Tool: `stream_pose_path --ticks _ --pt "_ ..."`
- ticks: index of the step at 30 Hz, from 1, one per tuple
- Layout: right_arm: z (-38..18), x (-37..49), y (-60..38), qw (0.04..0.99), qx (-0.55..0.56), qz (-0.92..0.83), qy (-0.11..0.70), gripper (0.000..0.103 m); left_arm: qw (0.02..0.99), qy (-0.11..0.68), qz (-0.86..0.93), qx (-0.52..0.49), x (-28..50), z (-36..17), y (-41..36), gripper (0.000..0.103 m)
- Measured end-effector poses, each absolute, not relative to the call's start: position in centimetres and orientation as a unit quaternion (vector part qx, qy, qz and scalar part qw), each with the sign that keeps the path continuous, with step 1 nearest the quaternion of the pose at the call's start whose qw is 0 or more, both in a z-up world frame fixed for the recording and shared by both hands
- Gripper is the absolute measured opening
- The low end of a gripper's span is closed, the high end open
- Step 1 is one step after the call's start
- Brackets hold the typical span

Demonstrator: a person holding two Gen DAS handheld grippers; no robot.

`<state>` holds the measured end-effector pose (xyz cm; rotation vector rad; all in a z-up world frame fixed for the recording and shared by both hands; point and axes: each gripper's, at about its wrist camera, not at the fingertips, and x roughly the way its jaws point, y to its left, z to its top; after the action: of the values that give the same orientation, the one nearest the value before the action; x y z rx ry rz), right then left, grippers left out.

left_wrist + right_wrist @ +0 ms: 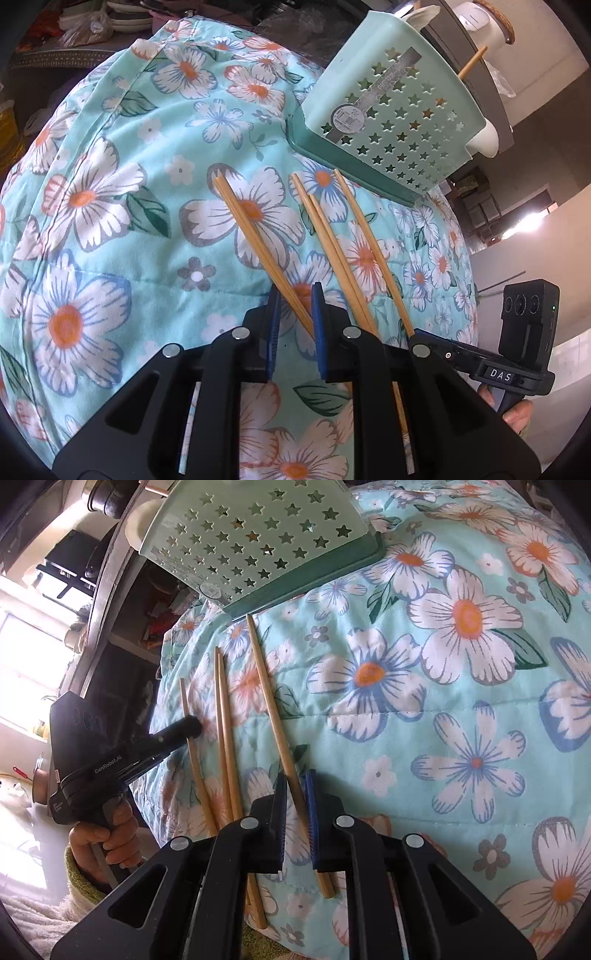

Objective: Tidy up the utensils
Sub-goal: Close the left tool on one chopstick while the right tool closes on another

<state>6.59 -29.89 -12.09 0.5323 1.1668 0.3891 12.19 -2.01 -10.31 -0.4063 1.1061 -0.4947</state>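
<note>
Several bamboo chopsticks lie on a turquoise floral cloth (110, 229) in front of a mint utensil basket (388, 110) with star holes. My left gripper (295, 291) is shut on a pair of chopsticks (251, 229) that crosses slantwise between its blue pads. My right gripper (295, 779) is shut on a single chopstick (266, 679), whose tip points at the basket (251, 535). Between the two lies another pair (225, 716), free on the cloth. In the right wrist view the left gripper (188, 725) touches the leftmost chopstick. One chopstick (472, 62) stands in the basket.
The cloth-covered surface drops off just beyond the chopsticks, on the basket's side. Stacked dishes and bags (110, 22) sit at the back. A white jug (480, 26) stands behind the basket. A person's hand (107, 834) holds the left gripper's handle.
</note>
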Motion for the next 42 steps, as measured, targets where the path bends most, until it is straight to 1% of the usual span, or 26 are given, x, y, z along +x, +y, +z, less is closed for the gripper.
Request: stream_pose_path --ticks 4,9,12,19,23,32,34,42 --pt "-11.8 5.9 -30.7 0.784 0.252 0.174 0.54 0.01 0.791 0.531 -0.262 -0.156 13.0 -8.7 -1.8 0.015" --pt "-12.0 5.0 -31.8 0.782 0.265 0.166 0.54 0.01 0.763 0.55 -0.309 -0.146 13.9 -7.2 -0.3 0.013" --pt "-12.3 4.8 -31.5 0.783 0.27 0.161 0.536 0.01 0.762 0.555 -0.308 -0.127 14.2 -6.8 0.3 0.014" --pt "-12.4 4.5 -31.1 0.796 0.267 0.15 0.521 0.01 0.762 0.576 -0.267 -0.129 15.7 -8.9 -0.1 0.014" --pt "-12.6 4.5 -31.2 0.796 0.272 0.154 0.518 0.01 0.773 0.574 -0.25 -0.106 16.1 -9.8 -1.9 0.014" --pt "-13.2 3.9 -31.9 0.795 0.281 0.159 0.513 0.01 0.815 0.535 -0.22 0.038 15.0 -9.3 -6.4 0.014" --pt "-13.2 3.8 -32.0 0.796 0.281 0.159 0.512 0.01 0.816 0.531 -0.221 0.055 14.5 -9.3 -6.8 0.014" --pt "-13.0 3.5 -31.8 0.797 0.28 0.156 0.512 0.01 0.805 0.544 -0.234 0.036 11.9 -9.6 -5.9 0.013"
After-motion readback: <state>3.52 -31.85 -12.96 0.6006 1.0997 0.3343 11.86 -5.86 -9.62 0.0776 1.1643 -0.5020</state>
